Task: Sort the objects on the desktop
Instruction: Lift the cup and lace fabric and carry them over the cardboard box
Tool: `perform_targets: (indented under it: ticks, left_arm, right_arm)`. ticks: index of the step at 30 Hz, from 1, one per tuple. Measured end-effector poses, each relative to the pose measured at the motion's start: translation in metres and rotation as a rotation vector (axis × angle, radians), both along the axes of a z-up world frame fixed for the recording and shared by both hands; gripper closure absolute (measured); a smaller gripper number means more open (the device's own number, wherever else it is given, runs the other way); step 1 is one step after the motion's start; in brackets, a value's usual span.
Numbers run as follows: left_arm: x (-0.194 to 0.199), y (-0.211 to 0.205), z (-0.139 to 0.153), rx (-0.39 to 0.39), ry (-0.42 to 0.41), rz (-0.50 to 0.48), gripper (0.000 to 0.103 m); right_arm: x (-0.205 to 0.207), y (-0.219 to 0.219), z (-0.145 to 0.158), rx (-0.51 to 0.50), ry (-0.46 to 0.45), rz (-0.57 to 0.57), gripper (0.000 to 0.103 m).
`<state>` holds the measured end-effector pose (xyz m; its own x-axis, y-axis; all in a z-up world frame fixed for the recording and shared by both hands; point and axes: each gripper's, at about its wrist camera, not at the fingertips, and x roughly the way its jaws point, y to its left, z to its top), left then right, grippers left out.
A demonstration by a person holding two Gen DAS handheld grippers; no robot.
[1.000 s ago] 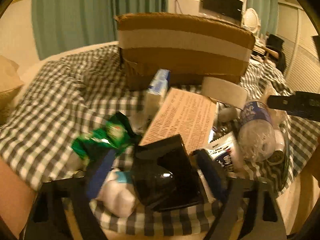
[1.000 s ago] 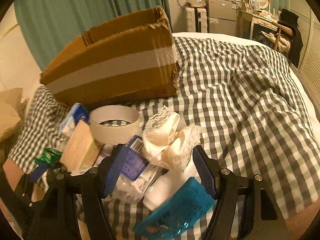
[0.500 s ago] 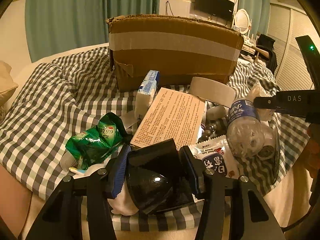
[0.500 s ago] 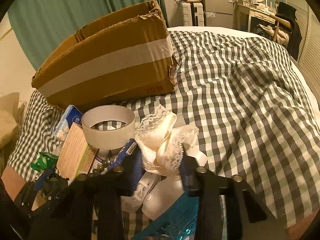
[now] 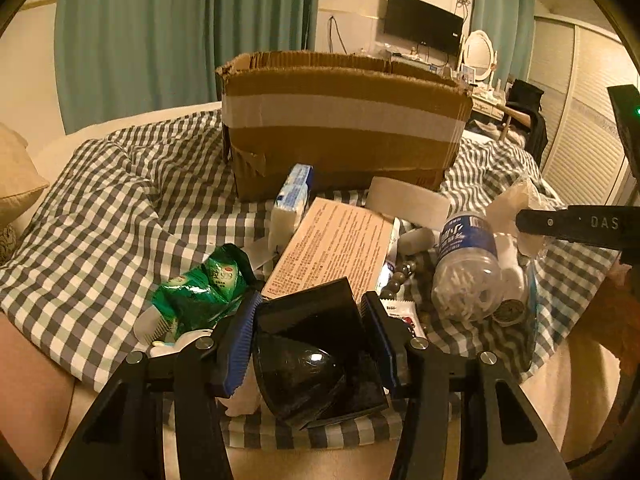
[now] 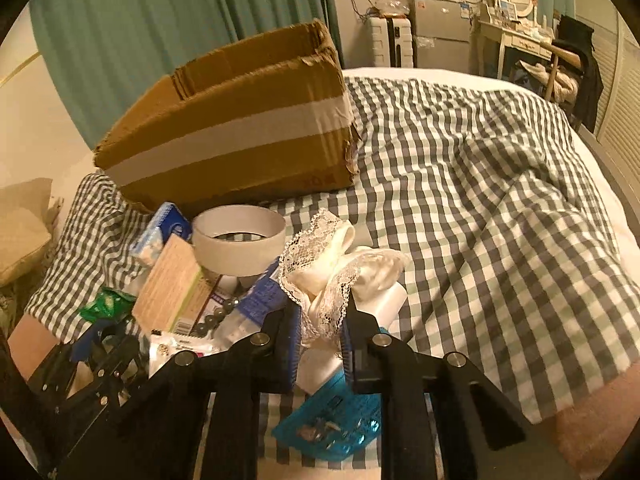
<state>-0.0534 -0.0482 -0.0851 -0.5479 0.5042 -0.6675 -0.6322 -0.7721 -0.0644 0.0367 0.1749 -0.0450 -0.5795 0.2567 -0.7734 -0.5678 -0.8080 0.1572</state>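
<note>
Fingers first: my left gripper (image 5: 310,344) has both blue pads pressed on a glossy black plastic wedge-shaped object (image 5: 316,348), clamped near the front edge of the bed. My right gripper (image 6: 320,330) is pinched nearly together on a cream satin and lace bow (image 6: 334,270) — the lace hangs between the pads.

Largest down:
- grey-and-white checked bedspread (image 6: 480,200) carries everything.
- brown cardboard box with a pale tape band (image 5: 340,120), top flaps open, sits behind the pile.
- tan printed cardboard carton (image 5: 336,244) lies tilted in the middle of the heap, just beyond the black wedge.
- wide white tape roll (image 6: 239,238) stands on its edge between the box and the bow.
- clear plastic bottle with a blue label (image 5: 466,268), filled with cotton swabs, lies beside the carton on its right in the left view.
- crumpled green foil packet (image 5: 200,292) is just left of the left pads.
- blue-and-white tissue pack (image 5: 294,196) leans in front of the box.
- turquoise packet (image 6: 332,420) lies under my right fingers — contents unclear.
</note>
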Motion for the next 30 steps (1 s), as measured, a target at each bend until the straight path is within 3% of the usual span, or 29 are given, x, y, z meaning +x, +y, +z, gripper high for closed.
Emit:
perform_targets:
  ticks: [18,30]
  left_arm:
    - [0.016,-0.006,0.039,0.06,0.058,0.019,0.05]
    - [0.01,-0.007,0.075,0.083,0.144,0.043,0.05]
  right_arm:
    - [0.028,-0.041,0.04,0.055,0.085,0.064,0.088]
    - [0.031,-0.054,0.062,0.067,0.124,0.117,0.088]
